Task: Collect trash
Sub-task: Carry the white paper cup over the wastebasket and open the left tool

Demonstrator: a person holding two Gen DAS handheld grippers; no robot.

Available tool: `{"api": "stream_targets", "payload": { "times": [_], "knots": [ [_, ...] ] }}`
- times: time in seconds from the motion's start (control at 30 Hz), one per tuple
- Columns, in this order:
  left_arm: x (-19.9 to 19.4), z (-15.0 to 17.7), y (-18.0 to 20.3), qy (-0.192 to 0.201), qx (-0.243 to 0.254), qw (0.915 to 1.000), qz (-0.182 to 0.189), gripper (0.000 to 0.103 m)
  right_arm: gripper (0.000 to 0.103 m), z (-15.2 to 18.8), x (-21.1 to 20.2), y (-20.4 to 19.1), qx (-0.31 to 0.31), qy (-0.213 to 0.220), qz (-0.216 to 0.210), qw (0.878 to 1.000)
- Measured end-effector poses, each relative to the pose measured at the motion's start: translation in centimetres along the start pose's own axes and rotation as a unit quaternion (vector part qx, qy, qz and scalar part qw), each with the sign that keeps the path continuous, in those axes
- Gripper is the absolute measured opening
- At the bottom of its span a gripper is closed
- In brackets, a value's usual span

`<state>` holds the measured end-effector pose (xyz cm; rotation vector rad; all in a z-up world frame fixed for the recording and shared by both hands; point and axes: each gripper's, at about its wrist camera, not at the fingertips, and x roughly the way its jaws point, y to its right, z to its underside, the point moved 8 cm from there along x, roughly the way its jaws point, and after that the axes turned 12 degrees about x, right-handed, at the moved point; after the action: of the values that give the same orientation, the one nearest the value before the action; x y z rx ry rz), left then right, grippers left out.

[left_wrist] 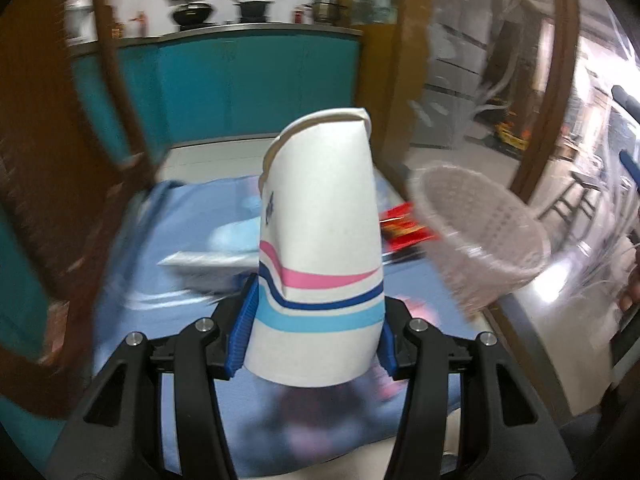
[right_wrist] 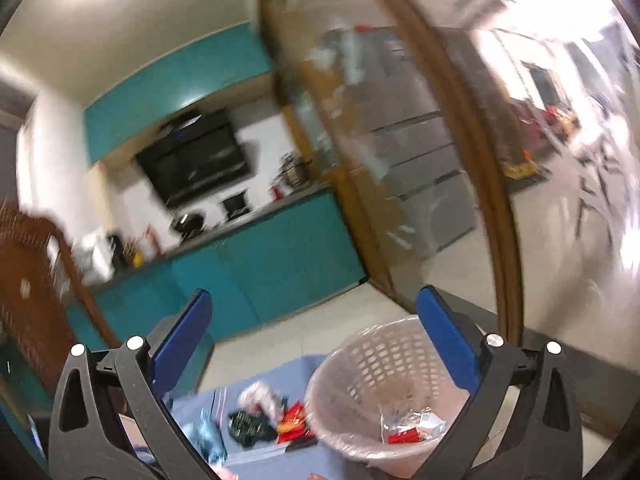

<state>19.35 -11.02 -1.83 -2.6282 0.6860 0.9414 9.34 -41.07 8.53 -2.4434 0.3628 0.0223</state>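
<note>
My left gripper (left_wrist: pixel 314 320) is shut on a squashed white paper cup (left_wrist: pixel 320 256) with pink and blue stripes, held above the blue tablecloth (left_wrist: pixel 160 240). A pale pink mesh waste basket (left_wrist: pixel 480 236) lined with clear plastic stands to the right of the cup. In the right wrist view the basket (right_wrist: pixel 360 372) holds a few wrappers (right_wrist: pixel 412 428). My right gripper (right_wrist: pixel 316 336) is open and empty, raised above the table and the basket's rim. Several wrappers (right_wrist: pixel 276 416) lie on the cloth left of the basket.
A red snack packet (left_wrist: pixel 404 226) lies behind the cup beside the basket. A flat silver pouch (left_wrist: pixel 208 260) lies on the cloth at left. A wooden chair back (left_wrist: pixel 60 160) stands left. Teal kitchen cabinets (left_wrist: pixel 248 80) and a glass door (left_wrist: pixel 480 60) lie beyond.
</note>
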Motion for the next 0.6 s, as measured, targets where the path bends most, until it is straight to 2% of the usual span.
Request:
{"api": "stream_targets", "payload": {
  "times": [0.13,0.3,0.5,0.53,0.57,0.6],
  "knots": [
    [2.9,-5.4,6.9,0.006,0.027,0.9981,0.054,0.051,0.1,-1.7,0.0,3.9,0.042,0.022,0.043,0.998],
    [6.4,-11.3,15.1,0.018,0.062,0.9927,0.102,0.052,0.1,-2.6,0.4,6.4,0.072,0.024,0.062,0.995],
    [10.3,-13.2,18.4,-0.005,0.081,0.9889,0.125,0.053,0.1,-2.9,0.3,6.7,0.077,0.025,0.059,0.995],
    [10.5,-13.3,18.6,-0.008,0.08,0.9878,0.133,0.059,0.1,-3.1,0.4,6.7,0.079,0.023,0.059,0.995],
    [10.7,-13.6,18.7,-0.009,0.078,0.9871,0.14,0.081,0.1,-3.0,0.3,6.8,0.081,0.02,0.058,0.995],
    [10.6,-13.8,18.5,-0.005,0.075,0.9869,0.143,0.089,0.1,-2.9,0.4,6.7,0.084,0.019,0.056,0.995]
  ]
}}
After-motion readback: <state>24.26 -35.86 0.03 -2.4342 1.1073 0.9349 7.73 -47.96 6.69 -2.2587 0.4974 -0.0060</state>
